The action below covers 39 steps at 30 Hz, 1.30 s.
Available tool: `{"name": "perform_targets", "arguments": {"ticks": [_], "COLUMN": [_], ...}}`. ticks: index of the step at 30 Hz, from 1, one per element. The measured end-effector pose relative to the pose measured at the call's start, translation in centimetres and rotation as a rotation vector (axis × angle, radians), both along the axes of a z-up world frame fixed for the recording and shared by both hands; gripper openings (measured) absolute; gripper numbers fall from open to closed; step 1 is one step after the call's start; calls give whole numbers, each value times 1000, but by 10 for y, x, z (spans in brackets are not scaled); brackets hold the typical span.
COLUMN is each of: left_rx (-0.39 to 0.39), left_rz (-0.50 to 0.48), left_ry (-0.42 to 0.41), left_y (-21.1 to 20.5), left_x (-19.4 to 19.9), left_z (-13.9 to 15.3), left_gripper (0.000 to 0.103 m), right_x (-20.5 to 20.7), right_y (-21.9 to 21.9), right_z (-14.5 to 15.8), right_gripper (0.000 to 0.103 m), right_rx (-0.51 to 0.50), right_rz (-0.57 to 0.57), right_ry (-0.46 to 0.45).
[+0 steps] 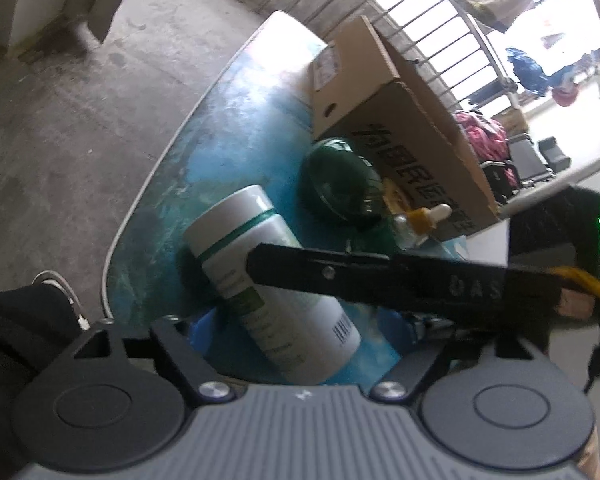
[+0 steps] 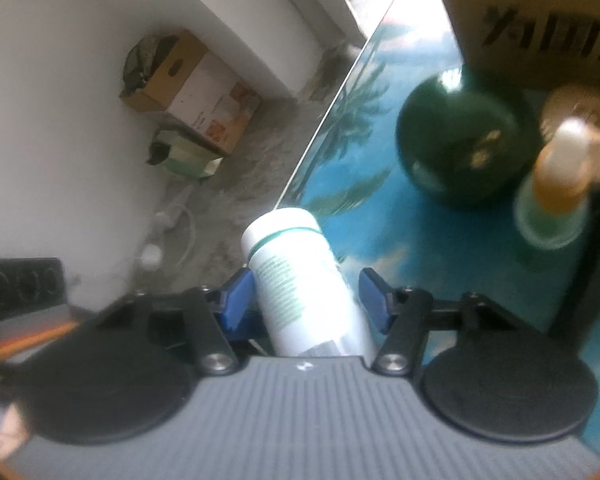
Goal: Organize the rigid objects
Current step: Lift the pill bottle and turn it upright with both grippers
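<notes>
Both grippers frame the white bottle (image 1: 272, 280) near the table's (image 1: 236, 92) left edge: right gripper (image 2: 306, 304) parted around it, left gripper (image 1: 300, 332) wide, apparently trading hands before boxing.

**Blues, greens and white on the worktop**

The worktop (image 2: 364, 184) is turquoise blue with a green palm-tree print. The white bottle (image 1: 268, 280) carries a green band and green label print. The round jar (image 2: 460, 140) is dark green; the cardboard box (image 1: 412, 136) is brown with black lettering. Claw pads (image 2: 236, 304) are blue.
</notes>
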State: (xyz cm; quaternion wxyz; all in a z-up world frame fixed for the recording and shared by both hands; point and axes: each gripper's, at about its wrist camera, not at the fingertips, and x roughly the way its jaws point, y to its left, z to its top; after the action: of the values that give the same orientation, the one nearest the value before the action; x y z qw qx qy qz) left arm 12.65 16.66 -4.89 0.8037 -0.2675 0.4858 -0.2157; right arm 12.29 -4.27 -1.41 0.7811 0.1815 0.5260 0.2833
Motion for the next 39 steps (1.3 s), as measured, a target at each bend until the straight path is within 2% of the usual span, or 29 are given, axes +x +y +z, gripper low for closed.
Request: {"name": "perform_targets", "arguments": {"ticks": [1, 3, 7, 15, 20, 28, 33, 39], "left_rx": [5, 24, 37, 117, 165, 286, 379, 428], "left_rz": [-4, 0, -14, -83, -179, -424, -551, -602], "left_ry": [-4, -4, -31, -151, -245, -415, -557, -658], "left_y": [-1, -1, -4, -25, -54, -136, -189, -223], "left_x": [0, -2, -6, -23, -36, -56, -68, -74], "left_z": [0, 0, 3, 31, 47, 59, 51, 32], "left_gripper": [78, 67, 64, 59, 58, 57, 55, 55], "right_x": [-2, -4, -11, -36, -65, -121, -141, -145], "right_y": [0, 1, -7, -31, -60, -124, -161, -185], "right_z": [-1, -1, 2, 21, 35, 41, 29, 10], "right_gripper": [56, 56, 55, 54, 54, 53, 54, 53], "right_rx": [2, -4, -2, 59, 88, 70, 26, -63], "right_rz": [0, -1, -4, -24, -73, -211, -290, -341], "right_ry": [-6, -20, -42, -112, -187, -278, -321, -375]}}
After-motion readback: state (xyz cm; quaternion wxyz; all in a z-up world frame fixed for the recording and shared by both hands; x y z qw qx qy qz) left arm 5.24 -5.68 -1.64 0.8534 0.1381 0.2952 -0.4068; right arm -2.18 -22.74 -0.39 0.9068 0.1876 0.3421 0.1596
